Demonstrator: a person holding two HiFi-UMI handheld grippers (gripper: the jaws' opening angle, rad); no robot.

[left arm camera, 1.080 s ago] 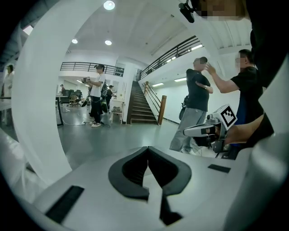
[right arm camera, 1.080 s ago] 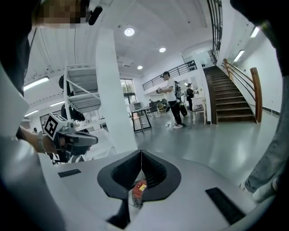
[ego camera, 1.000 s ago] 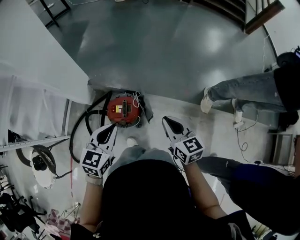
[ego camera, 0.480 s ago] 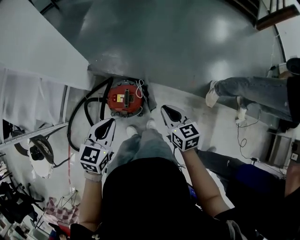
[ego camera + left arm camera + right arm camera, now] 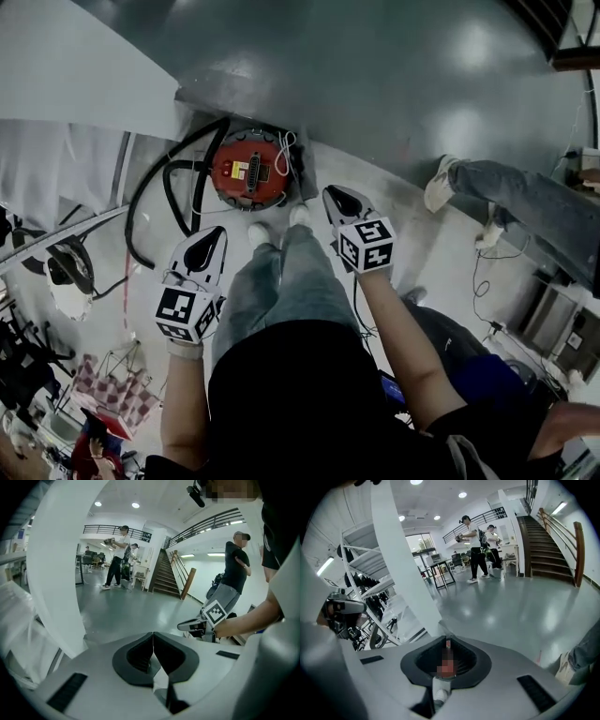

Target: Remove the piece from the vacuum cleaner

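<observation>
we stand over the red canister vacuum cleaner, which sits on the grey floor at the far side, just beyond our white shoes. its black hose loops away to the left, and a white cord lies bundled on its right edge. the left claw hovers near and to the left of our jeans-clad legs, jaws pressed together and holding nothing. the right claw hangs to the right of the legs, closer to the vacuum cleaner, jaws likewise pressed together and empty. both claws are apart from the machine. another person's leg reaches in from the right.
</observation>
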